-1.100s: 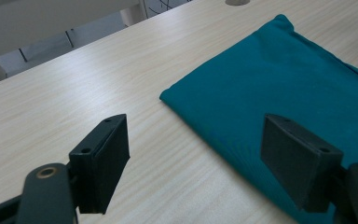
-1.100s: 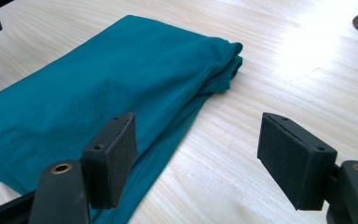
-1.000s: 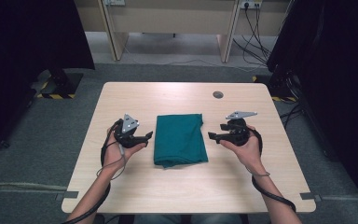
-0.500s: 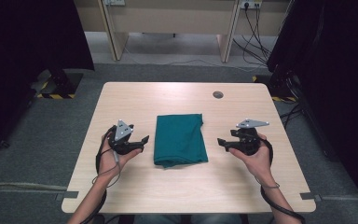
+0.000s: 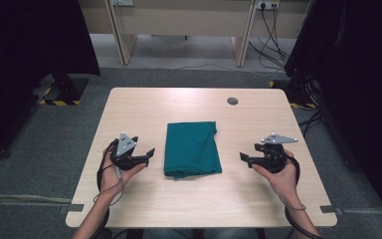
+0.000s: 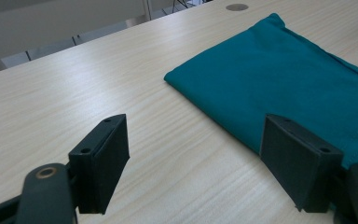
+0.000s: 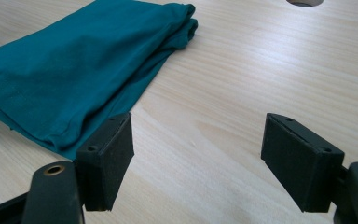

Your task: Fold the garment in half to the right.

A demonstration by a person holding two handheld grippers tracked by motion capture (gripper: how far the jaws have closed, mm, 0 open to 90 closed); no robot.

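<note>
Flat on the pale wooden bench lies a folded teal cloth, a neat rectangle near the middle, its doubled edges stacked at one corner in the right gripper view; nothing sits on it. To either side the person's hands rest low over the bench, forearms coming in from the near edge. Left of the cloth, the left tool points toward it, jaws spread wide with bare wood between them, one pad just in front of the cloth's edge. Right of the cloth and well apart, the right tool faces inward, jaws likewise wide and holding nothing, having just been opening a little
</note>
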